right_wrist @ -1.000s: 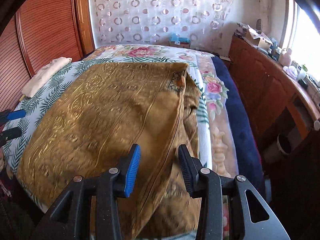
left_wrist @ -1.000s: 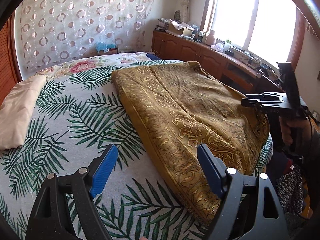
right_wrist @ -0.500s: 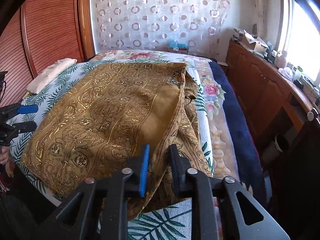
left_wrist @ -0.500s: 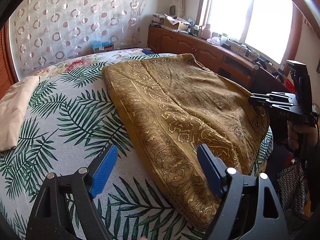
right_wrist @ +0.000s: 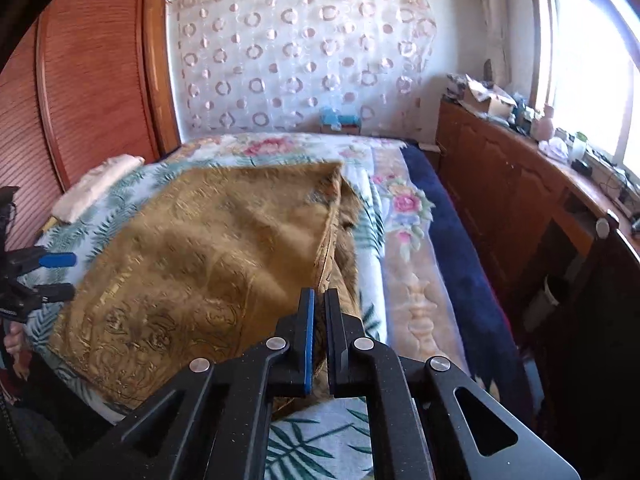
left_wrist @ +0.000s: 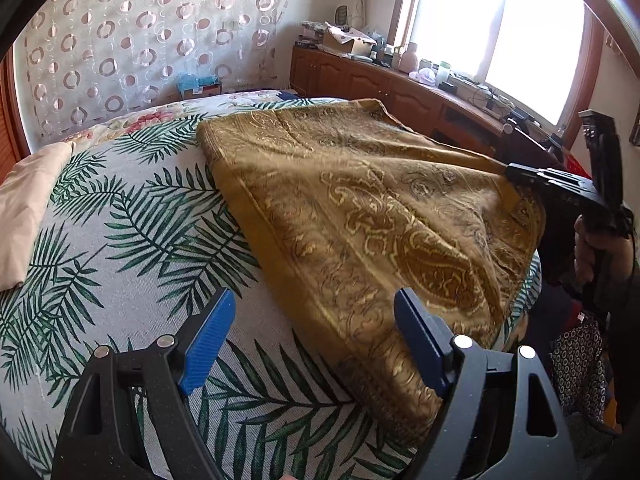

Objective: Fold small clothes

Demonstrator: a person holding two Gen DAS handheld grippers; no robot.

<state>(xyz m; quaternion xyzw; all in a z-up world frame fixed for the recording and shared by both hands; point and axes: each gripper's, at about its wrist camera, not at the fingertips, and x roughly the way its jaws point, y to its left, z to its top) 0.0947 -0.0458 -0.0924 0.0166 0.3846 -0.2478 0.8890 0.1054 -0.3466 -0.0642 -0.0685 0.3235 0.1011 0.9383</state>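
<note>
You are working over a bed (left_wrist: 120, 248) covered with a white sheet printed in green palm fronds; its far end shows pink flowers, and a dark blue blanket (right_wrist: 452, 240) runs along the side facing the wooden cabinets (right_wrist: 496, 184). A cream pillow (left_wrist: 24, 204) lies at the left edge of the bed in the left wrist view. Behind the bed hangs a sheer curtain with ring patterns (left_wrist: 132, 44), reddish slatted wardrobe doors (right_wrist: 80, 68) stand to one side, and a bright window (left_wrist: 500, 32) sits above the cluttered cabinet top.

The gold patterned cloth (left_wrist: 360, 208) lies spread across the bed, one side draping over the mattress edge. Your right gripper (right_wrist: 319, 300) has its jaws nearly together, pinching the cloth's folded edge at the near corner. Your left gripper (left_wrist: 316, 336) is spread wide above the sheet, beside the cloth's near border and touching nothing.

Motion blur smears the cloth in the right wrist view, so its pattern there is hard to read. The cloth's lower hem is cut off behind the gripper bodies in both views. The small items along the cabinet top are too small and backlit to name.
</note>
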